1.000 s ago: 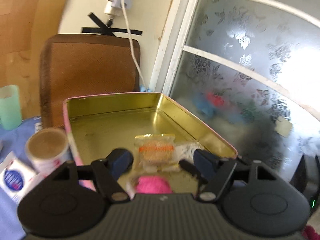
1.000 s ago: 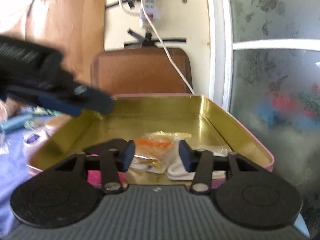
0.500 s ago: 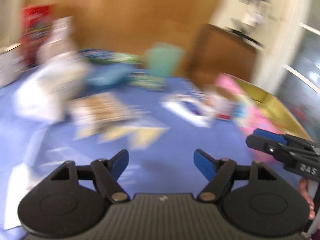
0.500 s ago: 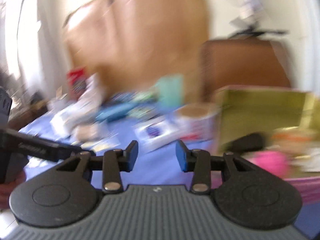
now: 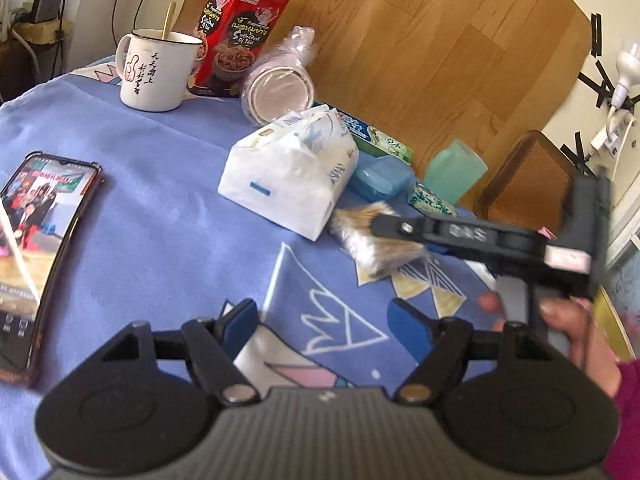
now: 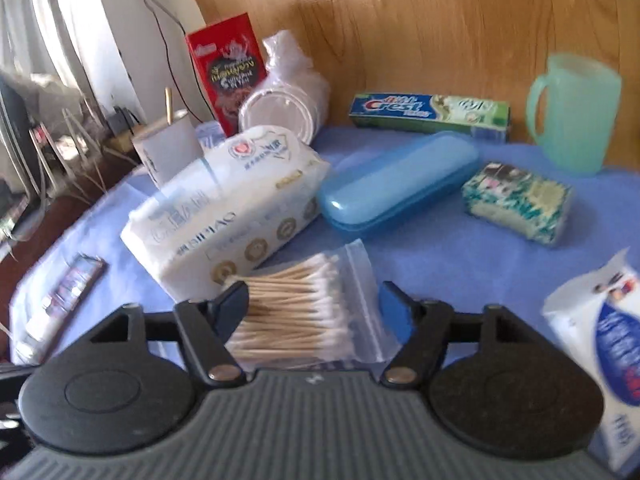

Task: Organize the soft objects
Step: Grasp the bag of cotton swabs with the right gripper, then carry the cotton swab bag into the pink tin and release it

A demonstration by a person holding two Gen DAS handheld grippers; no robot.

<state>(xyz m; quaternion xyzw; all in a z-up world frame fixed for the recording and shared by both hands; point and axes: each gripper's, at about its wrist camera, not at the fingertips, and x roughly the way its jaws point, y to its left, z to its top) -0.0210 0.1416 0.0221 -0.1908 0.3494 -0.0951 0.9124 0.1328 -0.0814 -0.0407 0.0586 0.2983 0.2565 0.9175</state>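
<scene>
two grippers over a cluttered blue cloth

left wrist view: the left gripper (image 5: 323,322) hangs above the blue tablecloth (image 5: 160,216) with its blue-padded fingers spread wide and nothing between them. only here do the phone (image 5: 38,256), lit and lying flat at the left, and the white mug (image 5: 154,70) with a spoon show clearly. the right gripper (image 5: 404,236) reaches in from the right, held by a hand (image 5: 572,332); its tips sit over the bag of cotton swabs (image 5: 376,240), just beside the tissue pack (image 5: 288,178). whether it touches the bag is hard to tell from this angle.

right wrist view: the right gripper (image 6: 316,304) has its jaws apart, one on each side of the bag of cotton swabs (image 6: 304,314), not pressed against it. this side shows what the other hides or clips: the toothpaste box (image 6: 430,114), the blue case (image 6: 400,184) in full, a patterned small tissue pack (image 6: 516,202) and the green cup (image 6: 572,112) against the wooden wall.
</scene>
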